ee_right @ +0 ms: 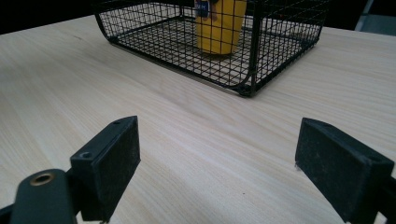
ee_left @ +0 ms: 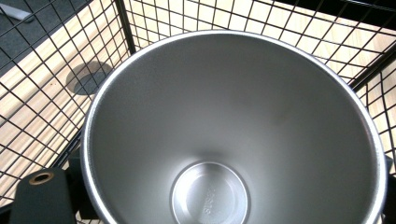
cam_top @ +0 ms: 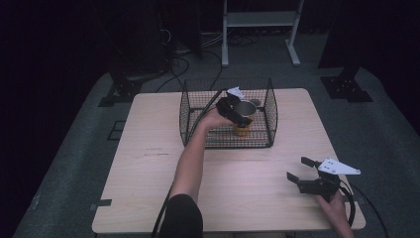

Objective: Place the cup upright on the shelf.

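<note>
Left tongs (cam_top: 236, 115) are inside the black wire basket (cam_top: 190, 106) at the far middle of the table (cam_top: 148, 163), clamped on the steel cup (cam_top: 245, 108). In the left gripper view the cup's (ee_left: 233, 140) open mouth sits right in front of the camera, with a jaw showing at each lower corner hard against its outer wall, so I read this as a grip across the body near the rim. Cup is upright, above a yellow object (cam_top: 241, 130) on the basket floor. In the right gripper view that yellow object (ee_right: 219, 25) looks like a cup or tub with a blue label. Can't tell whether the steel cup rests on it or hangs just over it.

Right tongs (cam_top: 303, 174) rest low over the near right table, jaws spread wide, nothing between them. In the right gripper view the right tongs (ee_right: 215, 172) point toward the basket (ee_right: 252, 70), well apart from it.

Handling guess: thin polished metal, so light, rigid and not fragile, but slick, and the tapered wall could let the pads slide toward the narrow base. Best hold is just under the rolled rim, squeezing across the width with firm pressure. Keep it upright and watch the basket wires on the way in or out; a knock will twist it in the grip.
</note>
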Tool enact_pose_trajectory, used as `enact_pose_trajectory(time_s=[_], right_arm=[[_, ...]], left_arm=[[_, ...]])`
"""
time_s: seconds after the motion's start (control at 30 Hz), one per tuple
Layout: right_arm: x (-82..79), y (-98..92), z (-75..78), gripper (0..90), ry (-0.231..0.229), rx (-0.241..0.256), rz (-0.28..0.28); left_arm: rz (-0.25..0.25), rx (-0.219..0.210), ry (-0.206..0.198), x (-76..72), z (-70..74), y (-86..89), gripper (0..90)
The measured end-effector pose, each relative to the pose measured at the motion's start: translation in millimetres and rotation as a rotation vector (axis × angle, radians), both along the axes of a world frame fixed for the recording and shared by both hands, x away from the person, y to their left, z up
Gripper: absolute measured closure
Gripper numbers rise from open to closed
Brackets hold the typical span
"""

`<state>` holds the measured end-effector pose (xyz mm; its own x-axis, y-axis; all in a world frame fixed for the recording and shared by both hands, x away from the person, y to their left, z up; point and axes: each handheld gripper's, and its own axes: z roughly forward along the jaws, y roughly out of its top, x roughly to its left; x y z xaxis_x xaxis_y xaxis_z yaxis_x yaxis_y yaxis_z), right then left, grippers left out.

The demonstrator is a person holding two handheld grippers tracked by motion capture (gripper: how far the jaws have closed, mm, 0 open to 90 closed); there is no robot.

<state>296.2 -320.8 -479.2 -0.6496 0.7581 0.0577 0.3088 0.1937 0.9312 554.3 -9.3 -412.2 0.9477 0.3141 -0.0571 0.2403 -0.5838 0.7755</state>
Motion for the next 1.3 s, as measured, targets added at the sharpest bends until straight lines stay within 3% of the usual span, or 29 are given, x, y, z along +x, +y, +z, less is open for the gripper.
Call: enact_pose_trajectory(time_s=[0.6,0.93,1.3], right_arm=[[-0.1,0.2,0.0,13.0,0.0,-0.001,0.002],[-0.1,0.3,0.0,13.0,-0.001,-0.002,0.002],[-0.1,0.3,0.0,13.0,-0.001,-0.002,0.004]], left_arm=[[-0.005,0.013,-0.006,-3.1,-0.5,1.0,8.1],[0.022,0.006,-0.038,-4.4,0.9,4.4,2.6],[0.026,0.008,-0.077,-5.7,5.7,7.7,2.3]])
